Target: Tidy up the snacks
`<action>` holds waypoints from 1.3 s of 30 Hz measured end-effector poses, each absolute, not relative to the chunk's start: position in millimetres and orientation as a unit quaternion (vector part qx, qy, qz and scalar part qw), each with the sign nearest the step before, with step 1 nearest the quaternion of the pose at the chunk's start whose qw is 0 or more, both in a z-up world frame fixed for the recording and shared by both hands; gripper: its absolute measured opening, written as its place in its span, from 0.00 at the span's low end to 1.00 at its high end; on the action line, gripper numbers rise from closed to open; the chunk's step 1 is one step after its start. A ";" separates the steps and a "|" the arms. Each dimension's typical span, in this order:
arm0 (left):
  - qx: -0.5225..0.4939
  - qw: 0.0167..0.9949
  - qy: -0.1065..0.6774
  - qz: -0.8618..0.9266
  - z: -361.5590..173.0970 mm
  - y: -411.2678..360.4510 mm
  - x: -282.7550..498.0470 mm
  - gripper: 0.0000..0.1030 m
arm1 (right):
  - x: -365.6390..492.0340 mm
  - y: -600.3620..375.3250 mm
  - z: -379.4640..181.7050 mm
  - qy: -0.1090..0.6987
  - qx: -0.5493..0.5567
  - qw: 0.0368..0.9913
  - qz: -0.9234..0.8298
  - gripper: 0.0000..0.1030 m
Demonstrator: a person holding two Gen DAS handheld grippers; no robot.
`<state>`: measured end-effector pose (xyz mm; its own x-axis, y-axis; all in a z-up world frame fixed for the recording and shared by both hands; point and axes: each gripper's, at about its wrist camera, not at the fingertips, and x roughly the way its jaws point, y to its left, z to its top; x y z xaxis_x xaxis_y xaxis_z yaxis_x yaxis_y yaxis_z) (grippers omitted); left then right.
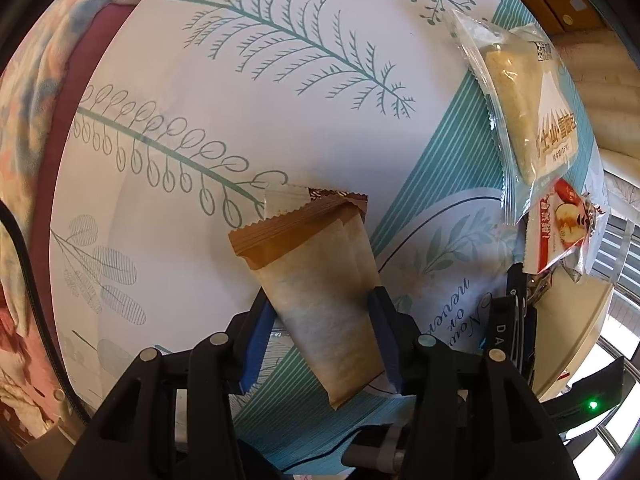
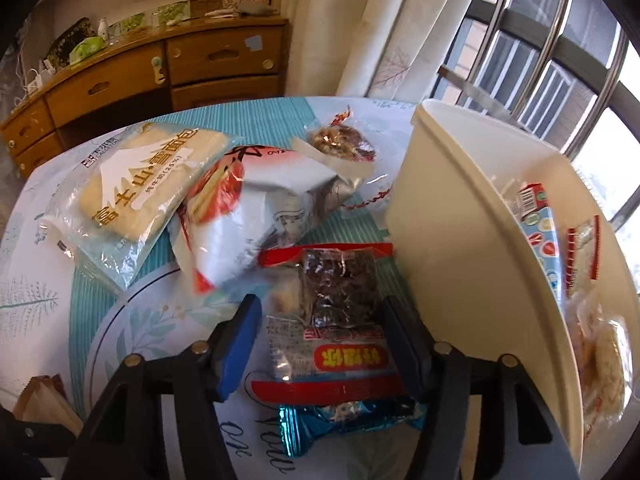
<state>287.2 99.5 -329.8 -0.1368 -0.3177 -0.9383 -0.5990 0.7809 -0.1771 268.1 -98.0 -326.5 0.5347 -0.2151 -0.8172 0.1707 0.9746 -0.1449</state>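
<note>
While your left gripper (image 1: 324, 312) clamps the brown wafer packet (image 1: 316, 280) above the tablecloth (image 1: 248, 92), your right gripper (image 2: 320, 336) straddles the red-edged snack packet (image 2: 336, 320), jaws apart: close, then lift right into the white bin (image 2: 472, 240).

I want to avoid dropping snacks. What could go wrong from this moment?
1. The left gripper pinches the brown snack packet only near one end, so it may swing or slip out.
2. The right gripper straddles a dark snack in a clear red-edged packet lying over a blue foil packet; closing might grab both.
3. The white bin wall stands close beside the right finger and could be bumped.
</note>
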 end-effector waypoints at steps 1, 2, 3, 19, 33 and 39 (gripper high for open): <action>-0.308 0.581 0.744 0.122 -329.8 99.5 287.8 0.48 | 268.2 -99.3 -326.5 0.471 -0.019 0.876 -0.107 0.57; -0.309 0.581 0.743 0.123 -329.9 98.2 287.9 0.48 | 267.6 -101.0 -326.2 0.472 -0.014 0.875 -0.103 0.56; -0.310 0.581 0.742 0.124 -329.9 97.2 287.7 0.48 | 267.4 -101.0 -326.0 0.474 -0.014 0.875 -0.101 0.54; -0.299 0.590 0.743 0.103 -337.6 93.8 289.7 0.55 | 249.5 -123.7 -305.7 0.552 0.150 0.819 -0.041 0.52; -0.282 0.597 0.747 0.075 -341.8 96.2 296.4 0.56 | 177.7 -117.1 -277.9 0.564 0.183 0.803 -0.058 0.52; -0.260 0.607 0.749 0.053 -338.8 97.0 293.3 0.51 | 145.8 -116.4 -251.6 0.547 0.183 0.812 -0.083 0.52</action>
